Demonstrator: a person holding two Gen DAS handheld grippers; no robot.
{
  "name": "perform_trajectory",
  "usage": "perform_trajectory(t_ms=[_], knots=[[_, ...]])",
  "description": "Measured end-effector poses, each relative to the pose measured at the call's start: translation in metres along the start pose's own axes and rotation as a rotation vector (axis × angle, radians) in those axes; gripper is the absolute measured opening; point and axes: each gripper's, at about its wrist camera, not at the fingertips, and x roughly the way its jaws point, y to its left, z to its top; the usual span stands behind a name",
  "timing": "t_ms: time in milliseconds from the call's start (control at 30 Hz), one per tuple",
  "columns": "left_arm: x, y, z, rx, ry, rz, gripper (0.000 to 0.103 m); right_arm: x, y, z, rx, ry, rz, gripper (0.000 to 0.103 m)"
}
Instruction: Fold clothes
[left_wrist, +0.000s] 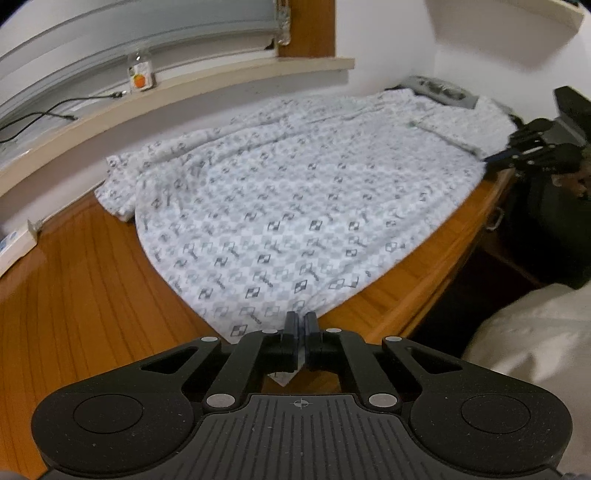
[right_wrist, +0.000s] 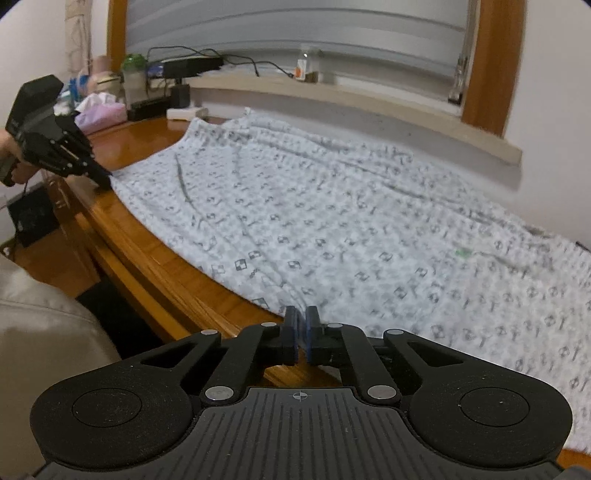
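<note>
Garment: patterned white shirt (left_wrist: 295, 192) spread flat on the wooden table (left_wrist: 74, 295), covering most of its far and right part; near hem lies along the table's near edge; one sleeve folded at the far left
Left gripper (left_wrist: 301, 325): jaws closed on the shirt's near corner; a tip of cloth shows below the pads
Right gripper (right_wrist: 302, 325): jaws closed on the shirt's near edge; cloth pinched between the blue pads
Window sill: runs along the far side; small bottle (left_wrist: 140, 72) with an orange label stands on it; black cable (left_wrist: 44, 110) trails to its left
Far right: grey flat object (left_wrist: 441, 90) partly under the shirt
Far left clutter: pink tissue pack (right_wrist: 99, 112), white box (right_wrist: 184, 112), black device (right_wrist: 188, 66) with cables; all clear of the shirt
Near side: pale cushion (left_wrist: 535, 339) below the table edge
</note>
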Motion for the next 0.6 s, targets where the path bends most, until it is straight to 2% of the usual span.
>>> perform_trajectory(t_ms=[233, 467, 567, 600], knots=[[0.0, 0.023, 0.044, 0.004, -0.074, 0.049, 0.003, 0.005, -0.015, 0.031, -0.085, -0.05, -0.096, 0.005], [0.022, 0.061, 0.106, -0.016, -0.107, 0.121, 0.003, 0.066, -0.041, 0.078, -0.202, -0.057, -0.223, 0.005], [0.048, 0.083, 0.126, -0.057, -0.068, 0.145, 0.004, 0.102, -0.055, 0.091, -0.207, -0.054, -0.255, 0.005], [0.059, 0.09, 0.129, -0.076, -0.046, 0.156, 0.012, 0.115, -0.058, 0.094, -0.193, -0.054, -0.273, 0.006]])
